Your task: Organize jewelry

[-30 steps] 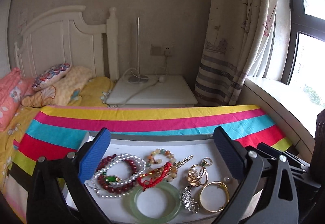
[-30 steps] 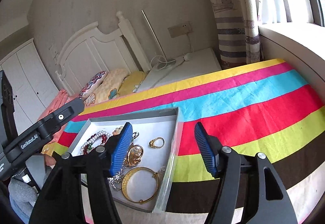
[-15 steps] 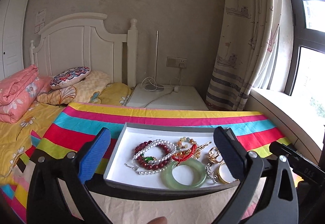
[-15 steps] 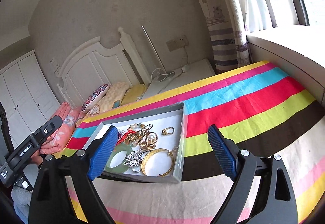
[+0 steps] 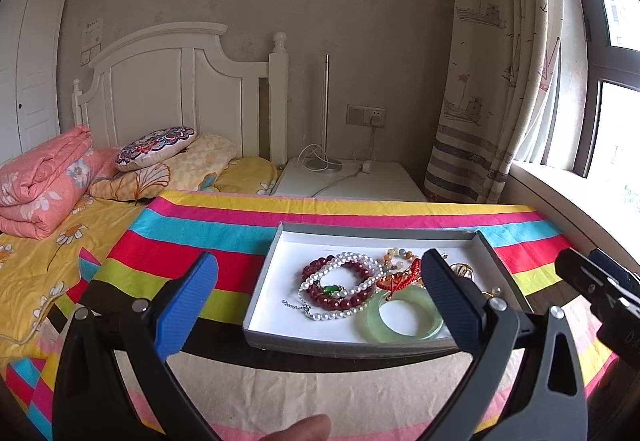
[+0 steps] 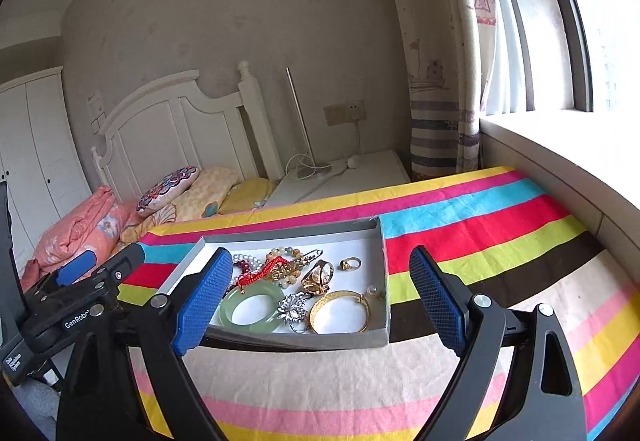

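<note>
A grey box with a white floor (image 5: pixel 276 305) (image 6: pixel 380 269) lies on the striped cloth and holds the jewelry. In it are a green jade bangle (image 5: pixel 400 325) (image 6: pixel 250 307), a pearl and dark red bead bracelet (image 5: pixel 340 283), a red cord piece (image 5: pixel 400 277) (image 6: pixel 262 271), a gold bangle (image 6: pixel 340 313), a gold ring (image 6: pixel 350 263), a gold pendant (image 6: pixel 318 277) and a silver brooch (image 6: pixel 294 309). My left gripper (image 5: pixel 320 305) is open and empty, short of the box. My right gripper (image 6: pixel 320 297) is open and empty, short of the box's near edge.
The striped cloth (image 6: pixel 480 225) covers a table beside a bed with pillows (image 5: pixel 156 145) and a folded pink quilt (image 5: pixel 40 177). A white nightstand (image 5: pixel 352 181) stands behind. A window sill (image 6: pixel 560 145) runs along the right. A fingertip (image 5: pixel 304 429) shows at the bottom.
Both grippers have pulled back and up from the box, which now looks smaller and farther. Both stay open and empty. The jewelry has not moved.
</note>
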Action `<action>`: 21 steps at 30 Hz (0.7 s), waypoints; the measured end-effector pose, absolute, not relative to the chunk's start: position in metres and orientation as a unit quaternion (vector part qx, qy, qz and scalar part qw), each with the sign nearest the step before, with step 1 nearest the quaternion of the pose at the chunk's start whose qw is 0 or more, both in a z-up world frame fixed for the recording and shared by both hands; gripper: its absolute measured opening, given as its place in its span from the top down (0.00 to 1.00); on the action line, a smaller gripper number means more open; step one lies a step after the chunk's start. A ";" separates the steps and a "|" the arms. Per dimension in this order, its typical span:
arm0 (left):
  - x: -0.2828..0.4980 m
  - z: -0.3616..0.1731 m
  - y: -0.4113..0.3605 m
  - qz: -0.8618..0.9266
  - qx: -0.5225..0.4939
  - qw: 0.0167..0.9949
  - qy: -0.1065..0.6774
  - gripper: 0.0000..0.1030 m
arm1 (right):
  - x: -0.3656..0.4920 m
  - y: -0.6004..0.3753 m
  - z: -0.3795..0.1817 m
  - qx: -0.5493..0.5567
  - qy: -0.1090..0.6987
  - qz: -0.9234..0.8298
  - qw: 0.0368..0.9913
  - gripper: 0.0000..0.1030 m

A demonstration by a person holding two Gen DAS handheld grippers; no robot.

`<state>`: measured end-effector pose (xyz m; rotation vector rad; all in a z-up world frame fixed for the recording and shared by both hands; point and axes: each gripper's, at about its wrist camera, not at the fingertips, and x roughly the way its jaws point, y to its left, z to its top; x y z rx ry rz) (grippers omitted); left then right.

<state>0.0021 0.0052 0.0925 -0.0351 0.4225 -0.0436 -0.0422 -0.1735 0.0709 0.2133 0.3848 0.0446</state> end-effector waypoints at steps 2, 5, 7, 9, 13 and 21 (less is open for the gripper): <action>0.006 0.084 0.008 -0.025 -0.021 0.975 0.218 0.02 | -0.037 -0.163 0.066 0.086 0.199 0.006 0.976 0.16; 0.013 0.074 0.005 -0.016 -0.009 0.969 0.247 0.02 | -0.028 -0.155 0.051 0.076 0.221 -0.005 0.972 0.16; 0.013 0.073 0.003 -0.017 -0.003 0.970 0.242 0.02 | -0.024 -0.154 0.043 0.085 0.235 -0.009 0.968 0.16; 0.012 0.071 0.000 -0.021 0.004 0.970 0.242 0.02 | -0.020 -0.154 0.039 0.085 0.244 -0.016 0.966 0.16; 0.015 0.064 -0.006 -0.030 0.015 0.965 0.260 0.02 | -0.018 -0.150 0.036 0.073 0.254 -0.021 0.964 0.16; 0.020 0.055 -0.008 -0.034 0.015 0.958 0.285 0.02 | -0.010 -0.142 0.027 0.046 0.296 -0.026 0.954 0.16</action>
